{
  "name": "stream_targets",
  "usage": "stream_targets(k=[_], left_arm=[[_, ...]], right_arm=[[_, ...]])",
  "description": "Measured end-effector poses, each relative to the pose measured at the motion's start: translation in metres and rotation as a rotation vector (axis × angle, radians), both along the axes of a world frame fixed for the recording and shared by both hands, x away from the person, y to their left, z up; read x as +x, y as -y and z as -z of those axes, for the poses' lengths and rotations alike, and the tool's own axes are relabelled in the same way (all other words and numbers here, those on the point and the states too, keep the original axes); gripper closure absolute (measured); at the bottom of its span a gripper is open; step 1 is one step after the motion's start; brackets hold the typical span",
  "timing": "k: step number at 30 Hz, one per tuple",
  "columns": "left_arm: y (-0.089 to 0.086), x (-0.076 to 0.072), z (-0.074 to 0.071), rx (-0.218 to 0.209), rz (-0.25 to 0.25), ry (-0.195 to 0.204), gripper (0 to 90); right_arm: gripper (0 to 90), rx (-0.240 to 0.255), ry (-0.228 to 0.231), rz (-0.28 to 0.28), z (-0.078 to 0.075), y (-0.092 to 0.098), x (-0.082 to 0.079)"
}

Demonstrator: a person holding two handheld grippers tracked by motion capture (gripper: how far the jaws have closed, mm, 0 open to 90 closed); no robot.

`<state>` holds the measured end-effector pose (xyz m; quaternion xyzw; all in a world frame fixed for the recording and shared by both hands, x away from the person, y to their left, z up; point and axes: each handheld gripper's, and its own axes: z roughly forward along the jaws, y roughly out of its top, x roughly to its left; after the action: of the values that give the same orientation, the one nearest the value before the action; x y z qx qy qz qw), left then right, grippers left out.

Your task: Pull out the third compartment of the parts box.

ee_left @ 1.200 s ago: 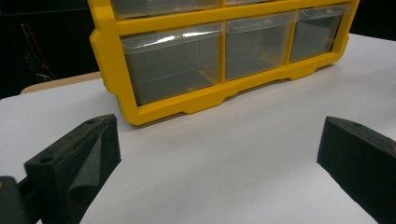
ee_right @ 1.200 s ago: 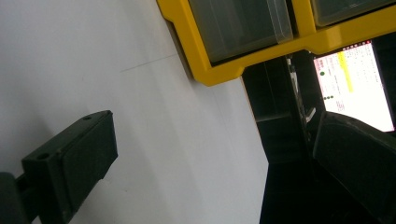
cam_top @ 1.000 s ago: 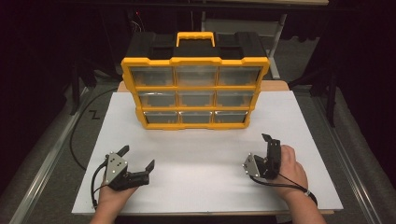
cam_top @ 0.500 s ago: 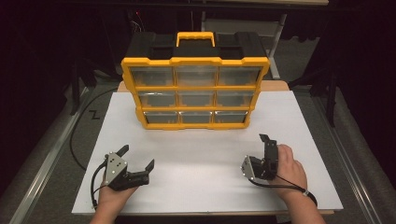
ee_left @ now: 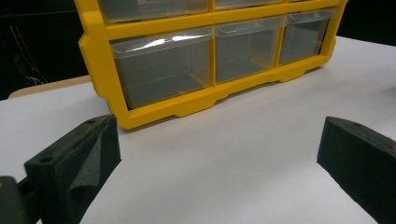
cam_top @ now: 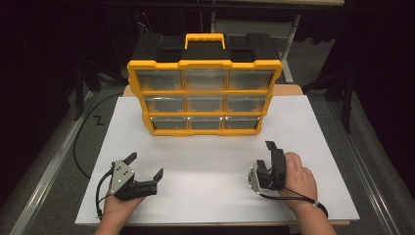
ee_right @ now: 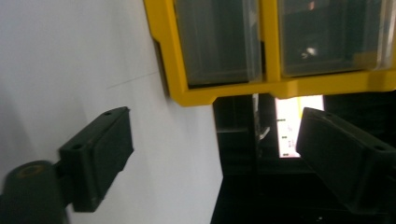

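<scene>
Black foam pads face each other across a wide gap on my left gripper point(cam_top: 145, 166), and nothing sits between them; in the left gripper view I see just the white sheet under the spread jaws. My left hand point(cam_top: 117, 204) rests low at the near left of the sheet, with the gripper aimed toward the far right. My right gripper point(cam_top: 272, 155) sits at the near right, turned on its side so one jaw rides above the other. Its jaws have just been closing a little, yet they stand well apart with nothing between them; in the right gripper view the gap frames bare sheet and the cabinet's corner. My right hand point(cam_top: 298, 180) wraps the gripper body from the right, and a black cable point(cam_top: 288, 198) loops back past my wrist.

Both tools are well apart from each other and from the yellow drawer cabinet point(cam_top: 204, 88), which stands upright at the far middle of the white sheet point(cam_top: 210, 171), its front toward me. It has three rows of three clear drawers, all pushed in, a black top and a yellow carry handle point(cam_top: 204, 38). From my left gripper the bottom-left drawer point(ee_left: 163, 65) looks nearest. A wooden table edge point(cam_top: 288, 90) peeks out behind the sheet.
</scene>
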<state>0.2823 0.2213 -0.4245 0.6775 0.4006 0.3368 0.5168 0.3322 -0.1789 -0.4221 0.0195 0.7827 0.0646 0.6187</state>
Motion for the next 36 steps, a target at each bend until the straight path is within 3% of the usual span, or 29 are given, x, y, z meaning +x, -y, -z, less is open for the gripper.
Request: stream_targets(k=[8, 12, 24, 27, 28, 30, 36], left_arm=[[0.003, 0.000, 0.001, 0.017, 0.010, 0.002, 0.4], [0.004, -0.002, 0.001, 0.022, 0.012, 0.010, 0.4], [0.007, 0.001, 0.003, 0.041, 0.036, 0.003, 0.4], [0.007, 0.002, 0.004, 0.038, 0.039, -0.001, 0.4], [0.008, 0.002, 0.004, 0.035, 0.038, 0.000, 0.4], [0.007, 0.002, 0.004, 0.030, 0.039, -0.001, 0.4], [0.005, 0.002, 0.003, 0.017, 0.035, 0.002, 0.4]], right_arm=[[27.1, -0.013, 0.040, -0.023, 0.001, -0.010, -0.001], [36.5, -0.025, 0.057, -0.048, 0.001, -0.014, -0.003], [41.1, -0.057, 0.108, -0.048, -0.007, -0.027, 0.007], [43.5, -0.055, 0.120, -0.051, -0.010, -0.030, 0.009], [44.4, -0.029, 0.116, -0.042, -0.008, -0.031, 0.010], [44.9, -0.063, 0.120, -0.043, -0.013, -0.033, 0.013], [45.9, -0.048, 0.153, -0.050, -0.028, -0.038, 0.020]])
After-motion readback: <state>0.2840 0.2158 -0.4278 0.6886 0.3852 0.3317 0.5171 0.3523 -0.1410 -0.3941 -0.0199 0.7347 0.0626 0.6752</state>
